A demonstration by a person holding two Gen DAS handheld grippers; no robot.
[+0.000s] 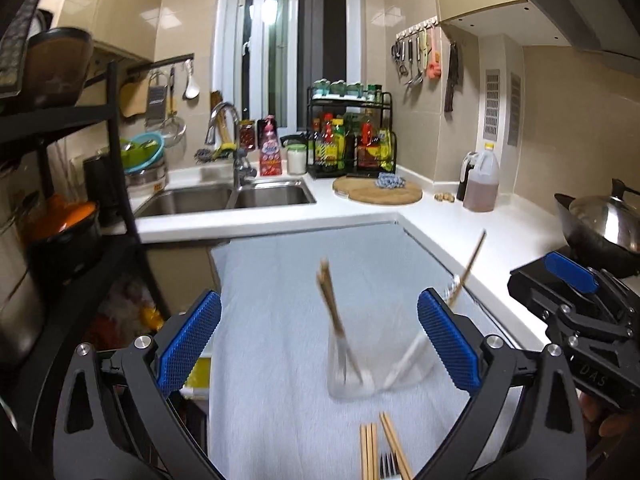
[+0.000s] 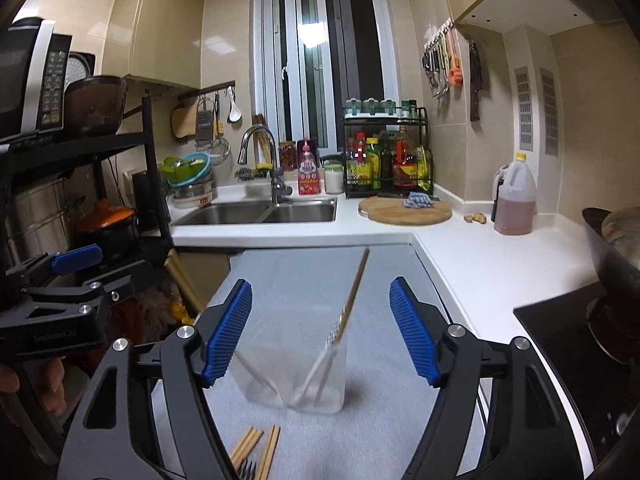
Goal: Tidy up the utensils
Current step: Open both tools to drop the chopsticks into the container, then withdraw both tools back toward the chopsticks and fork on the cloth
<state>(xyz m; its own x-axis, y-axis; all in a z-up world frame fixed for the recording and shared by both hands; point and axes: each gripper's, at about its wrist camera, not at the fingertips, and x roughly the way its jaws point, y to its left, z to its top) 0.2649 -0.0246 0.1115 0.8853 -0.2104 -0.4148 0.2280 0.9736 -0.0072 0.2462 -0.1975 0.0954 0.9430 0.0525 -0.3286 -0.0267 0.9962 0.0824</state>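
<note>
Your left gripper [image 1: 318, 344] and right gripper [image 2: 320, 332] both hover with jaws spread wide, grasping nothing. Between each pair stands the clear cup [image 2: 298, 380] holding chopsticks [image 1: 330, 304]; more chopsticks [image 2: 256, 450] lie on the table [image 2: 300, 280] nearer you.

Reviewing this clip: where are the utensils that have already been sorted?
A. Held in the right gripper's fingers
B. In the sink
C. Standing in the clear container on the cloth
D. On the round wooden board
C: chopsticks and a wooden-handled utensil lean inside the clear container, while more chopsticks lie on the cloth; both grippers are open and hold nothing.
</note>
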